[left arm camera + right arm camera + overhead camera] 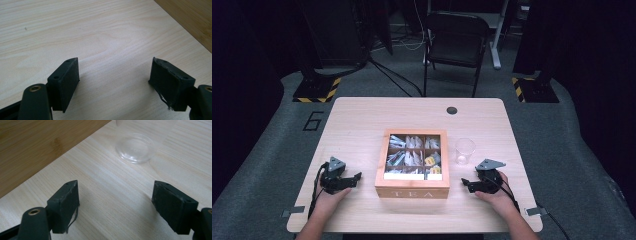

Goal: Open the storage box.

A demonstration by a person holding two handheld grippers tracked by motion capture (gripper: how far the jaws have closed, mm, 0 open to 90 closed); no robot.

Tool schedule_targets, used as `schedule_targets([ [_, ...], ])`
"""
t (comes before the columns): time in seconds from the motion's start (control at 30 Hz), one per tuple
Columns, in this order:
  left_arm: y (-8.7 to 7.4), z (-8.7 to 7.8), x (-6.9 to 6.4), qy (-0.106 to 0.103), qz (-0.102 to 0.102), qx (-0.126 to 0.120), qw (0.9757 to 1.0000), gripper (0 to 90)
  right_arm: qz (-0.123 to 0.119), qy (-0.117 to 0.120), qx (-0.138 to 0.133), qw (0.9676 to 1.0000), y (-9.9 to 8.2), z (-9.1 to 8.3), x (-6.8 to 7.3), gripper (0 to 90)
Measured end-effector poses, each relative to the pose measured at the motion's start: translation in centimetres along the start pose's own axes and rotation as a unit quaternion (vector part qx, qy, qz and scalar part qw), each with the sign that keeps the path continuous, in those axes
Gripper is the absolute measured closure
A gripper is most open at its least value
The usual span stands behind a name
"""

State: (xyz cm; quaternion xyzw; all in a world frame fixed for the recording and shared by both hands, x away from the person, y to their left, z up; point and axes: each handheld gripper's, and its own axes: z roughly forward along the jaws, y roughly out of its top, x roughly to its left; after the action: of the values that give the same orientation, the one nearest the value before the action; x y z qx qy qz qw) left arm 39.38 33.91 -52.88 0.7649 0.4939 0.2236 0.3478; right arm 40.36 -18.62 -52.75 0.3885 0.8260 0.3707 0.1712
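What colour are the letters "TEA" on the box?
White, on the wooden tea box; high view shows it best.

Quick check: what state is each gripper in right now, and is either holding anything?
Left gripper: open, holding nothing.
Right gripper: open, holding nothing.

My high view looks forward and down from my side on the whole pale wooden table [362,120]. My left gripper view rides low over that tabletop, close to its surface, facing the lidless wooden tea box [192,20] at its upper right. My right gripper view, equally close, shares that box [37,147] and faces the clear plastic cup [136,147].
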Motion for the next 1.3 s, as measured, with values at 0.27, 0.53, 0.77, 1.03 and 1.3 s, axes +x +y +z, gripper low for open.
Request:
schedule_targets([
  [0.27,0.0,-0.1,-0.2,-0.001,-0.003,-0.005,1.0,31.1,-0.004,0.005,-0.004,1.0,0.0,-0.1,0.1,32.8],
  [0.53,0.6,-1.2,-1.3,-0.027,0.011,-0.018,0.9994,36.6,-0.006,0.011,-0.005,0.9999,0.6,-0.9,0.6,42.0],
  [0.77,0.6,-1.5,-1.9,-0.045,0.014,-0.018,0.9987,40.7,-0.025,0.01,-0.012,0.9996,1.5,-1.6,2.0,43.3],
  [1.03,0.8,-2.0,-2.5,-0.057,0.023,-0.011,0.998,41.7,-0.023,0.019,-0.023,0.9993,2.2,-2.8,3.2,44.9],
  [1.3,1.2,-3.1,-3.4,-0.076,0.028,-0.021,0.9965,43.5,-0.01,0.025,-0.026,0.9993,2.3,-3.5,3.6,47.1],
])
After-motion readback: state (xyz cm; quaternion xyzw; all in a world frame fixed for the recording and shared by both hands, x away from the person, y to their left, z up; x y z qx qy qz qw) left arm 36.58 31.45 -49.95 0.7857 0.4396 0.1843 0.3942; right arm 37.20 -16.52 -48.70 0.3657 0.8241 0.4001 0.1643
